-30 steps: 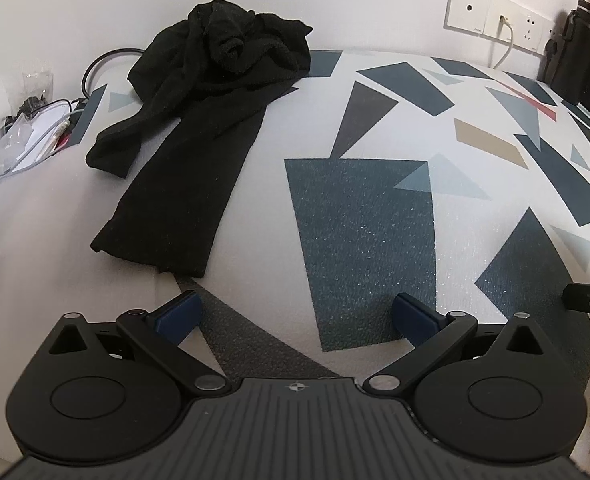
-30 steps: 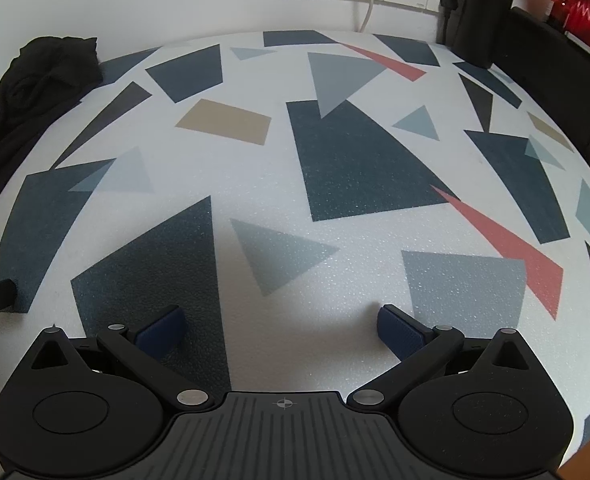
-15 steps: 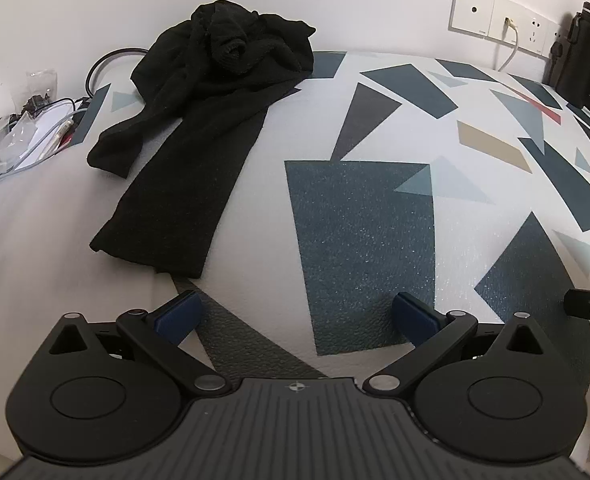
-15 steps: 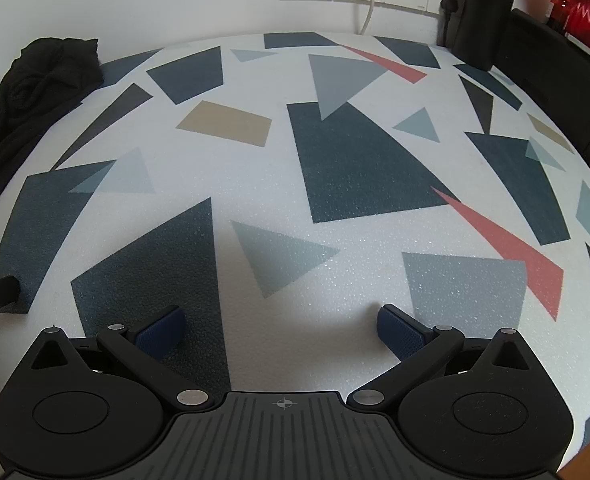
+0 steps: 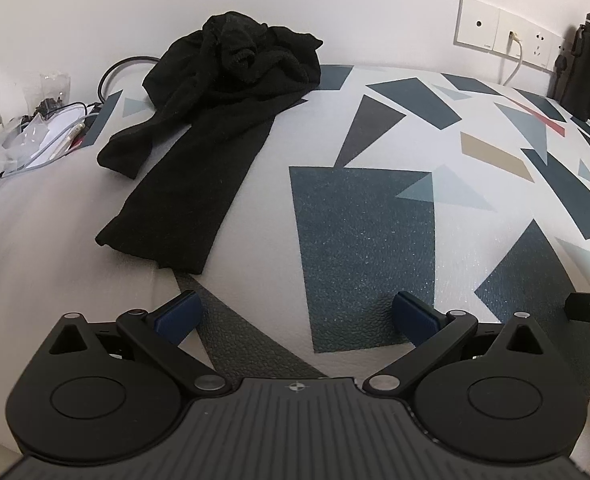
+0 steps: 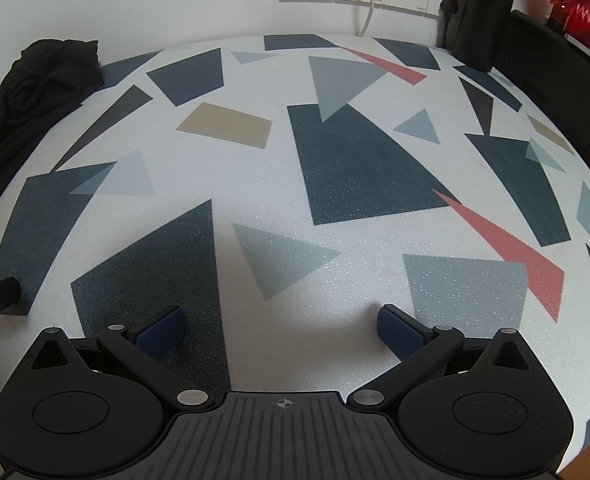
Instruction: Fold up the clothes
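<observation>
One geometric-patterned mat (image 6: 335, 288), white wall (image 5: 335, 8)

The black garment (image 6: 43, 76) is cut off by the right wrist view's left edge, its shape indistinct.

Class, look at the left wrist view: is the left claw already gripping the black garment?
No: the left claw is open and empty, with the black garment lying crumpled farther back on the patterned mat.

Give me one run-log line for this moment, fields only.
stage: pre-grasp | left gripper: open, empty | right gripper: open, empty | black garment: crumpled, unfolded, far left of patterned mat, untouched
</observation>
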A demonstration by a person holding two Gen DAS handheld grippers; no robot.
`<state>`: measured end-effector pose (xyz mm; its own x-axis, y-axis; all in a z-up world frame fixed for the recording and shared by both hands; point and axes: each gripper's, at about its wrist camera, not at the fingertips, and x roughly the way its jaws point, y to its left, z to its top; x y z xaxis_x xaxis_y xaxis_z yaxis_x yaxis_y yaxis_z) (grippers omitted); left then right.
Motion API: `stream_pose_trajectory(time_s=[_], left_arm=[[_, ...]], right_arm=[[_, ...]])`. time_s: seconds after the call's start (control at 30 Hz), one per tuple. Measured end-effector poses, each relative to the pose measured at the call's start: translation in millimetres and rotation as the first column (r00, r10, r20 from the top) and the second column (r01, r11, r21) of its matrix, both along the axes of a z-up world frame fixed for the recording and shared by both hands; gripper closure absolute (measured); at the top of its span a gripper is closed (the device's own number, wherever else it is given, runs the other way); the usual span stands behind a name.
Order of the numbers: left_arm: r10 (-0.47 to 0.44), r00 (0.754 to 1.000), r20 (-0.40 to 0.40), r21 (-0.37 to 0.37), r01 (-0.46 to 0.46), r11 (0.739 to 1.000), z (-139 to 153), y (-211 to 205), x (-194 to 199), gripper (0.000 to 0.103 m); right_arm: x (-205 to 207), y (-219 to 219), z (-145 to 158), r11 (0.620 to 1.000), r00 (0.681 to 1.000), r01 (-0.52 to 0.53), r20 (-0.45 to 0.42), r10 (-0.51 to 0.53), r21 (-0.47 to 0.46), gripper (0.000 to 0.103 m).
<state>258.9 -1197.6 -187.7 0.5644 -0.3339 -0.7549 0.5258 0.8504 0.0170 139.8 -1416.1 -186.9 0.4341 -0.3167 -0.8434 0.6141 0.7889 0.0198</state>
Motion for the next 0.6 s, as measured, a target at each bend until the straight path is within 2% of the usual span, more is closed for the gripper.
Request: stream_pose_trajectory(time_s=[0.27,0.47,0.6], left_arm=[[-0.043,0.999,0.007,-0.008,0.043,0.999,-0.7,1.8,2.6,0.0],[-0.053,0.998,-0.041,0.013,0.054,0.998,3.0,-2.0,11.1,0.0],[-0.115,0.992,-0.055,0.021,0.117,0.993,3.8,0.9,16.8,0.0]], right_arm=[[2.3,-1.9,1.0,1.0,1.0,-0.001,-0.018,0.001,0.012,0.001],[13.2,-10.1,4.8,0.997,0.996,-0.039,-0.075,0.044,0.074,0.001],[16.5,-15.9,26.7,0.99,0.999,-0.037,-0.004,0.038,0.135,0.001]])
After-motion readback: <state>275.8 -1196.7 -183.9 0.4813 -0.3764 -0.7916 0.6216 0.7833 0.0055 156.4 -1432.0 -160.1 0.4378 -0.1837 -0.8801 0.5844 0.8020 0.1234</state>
